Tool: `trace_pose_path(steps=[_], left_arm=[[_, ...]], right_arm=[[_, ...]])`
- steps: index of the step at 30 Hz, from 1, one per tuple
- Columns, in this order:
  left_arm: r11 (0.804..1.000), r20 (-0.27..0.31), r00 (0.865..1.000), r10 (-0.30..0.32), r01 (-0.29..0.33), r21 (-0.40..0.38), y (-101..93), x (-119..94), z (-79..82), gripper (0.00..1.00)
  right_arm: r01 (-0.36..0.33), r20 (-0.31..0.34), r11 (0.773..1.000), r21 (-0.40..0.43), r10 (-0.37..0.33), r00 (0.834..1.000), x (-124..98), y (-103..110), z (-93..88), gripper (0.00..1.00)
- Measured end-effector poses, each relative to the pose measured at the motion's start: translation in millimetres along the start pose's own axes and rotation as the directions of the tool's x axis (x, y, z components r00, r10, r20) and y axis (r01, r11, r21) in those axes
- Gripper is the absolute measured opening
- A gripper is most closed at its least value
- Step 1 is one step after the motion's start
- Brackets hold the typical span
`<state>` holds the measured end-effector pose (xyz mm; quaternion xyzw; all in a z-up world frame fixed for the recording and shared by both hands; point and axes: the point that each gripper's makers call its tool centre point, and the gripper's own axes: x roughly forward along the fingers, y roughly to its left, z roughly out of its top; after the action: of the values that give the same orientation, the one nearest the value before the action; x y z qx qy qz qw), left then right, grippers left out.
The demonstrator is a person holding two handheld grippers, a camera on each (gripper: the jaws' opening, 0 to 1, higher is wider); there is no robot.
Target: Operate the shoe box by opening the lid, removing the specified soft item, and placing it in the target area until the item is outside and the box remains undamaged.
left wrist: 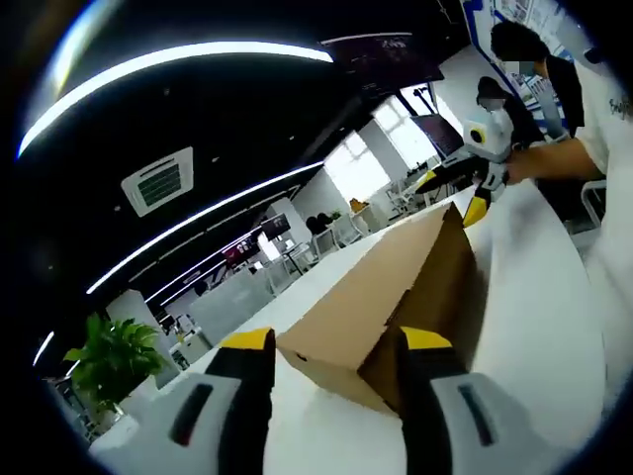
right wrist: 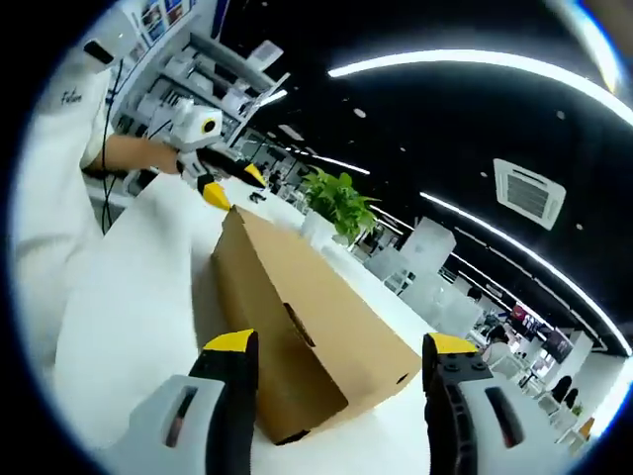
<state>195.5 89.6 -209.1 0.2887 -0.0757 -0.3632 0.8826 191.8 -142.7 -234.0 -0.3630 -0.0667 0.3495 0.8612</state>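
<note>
Spread-apart jaws of both grippers (left wrist: 336, 346) (right wrist: 336, 351) astride smooth, closed rectangular cardboard shoe box (left wrist: 386, 297).

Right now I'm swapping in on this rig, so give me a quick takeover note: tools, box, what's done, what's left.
Left tool: open, holding nothing, jaws astride one end of the shoe box.
Right tool: open, holding nothing, jaws astride the opposite end.
Shoe box: brown cardboard, lid closed, lying on the white table.
Done: tools lined up at both ends.
Left: open the lid, take out the soft item, set it in the target area. Neither the item nor the target area can be made out.
</note>
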Motion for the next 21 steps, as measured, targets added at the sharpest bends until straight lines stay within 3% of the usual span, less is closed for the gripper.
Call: trace_pose_path(steps=[3, 5, 8, 11, 14, 16, 21], left_arm=[[0.999, -0.013, 1.000, 0.013, -0.013, 0.053, 3.2, -3, 4.4, 0.52], [0.997, -0.031, 0.999, -0.028, 0.031, 0.075, -2.7, -4, 4.2, 0.55], [0.990, -0.061, 0.997, -0.046, 0.053, 0.127, -5.7, -3, -0.4, 0.62], [0.973, -0.063, 0.998, 0.004, 0.011, 0.230, -1.6, -5, -2.8, 0.68], [0.962, -0.045, 0.999, 0.006, 0.007, 0.272, -1.9, -10, -2.4, 0.61], [0.952, -0.070, 0.997, 0.009, 0.013, 0.304, -2.9, -10, -5.9, 0.49], [0.918, -0.081, 0.996, 0.028, 0.006, 0.396, -9.1, -9, -4.7, 0.46]], right_arm=[[-0.001, 0.021, 0.996, -0.091, 0.003, 1.000, -1, 4, 8.6, 0.67], [-0.024, 0.021, 0.995, -0.095, 0.026, 0.999, -1, 8, 11.7, 0.67], [-0.033, -0.016, 0.978, -0.205, 0.030, 0.999, -1, 11, 10.6, 0.68], [-0.043, -0.035, 0.967, -0.252, 0.035, 0.999, 0, 15, 7.4, 0.68], [-0.065, -0.063, 0.955, -0.290, 0.049, 0.997, -1, 20, 1.5, 0.62], [-0.074, -0.068, 0.946, -0.315, 0.055, 0.996, -1, 21, -1.4, 0.62], [-0.061, -0.044, 0.951, -0.304, 0.050, 0.998, -8, 20, 3.6, 0.56]])
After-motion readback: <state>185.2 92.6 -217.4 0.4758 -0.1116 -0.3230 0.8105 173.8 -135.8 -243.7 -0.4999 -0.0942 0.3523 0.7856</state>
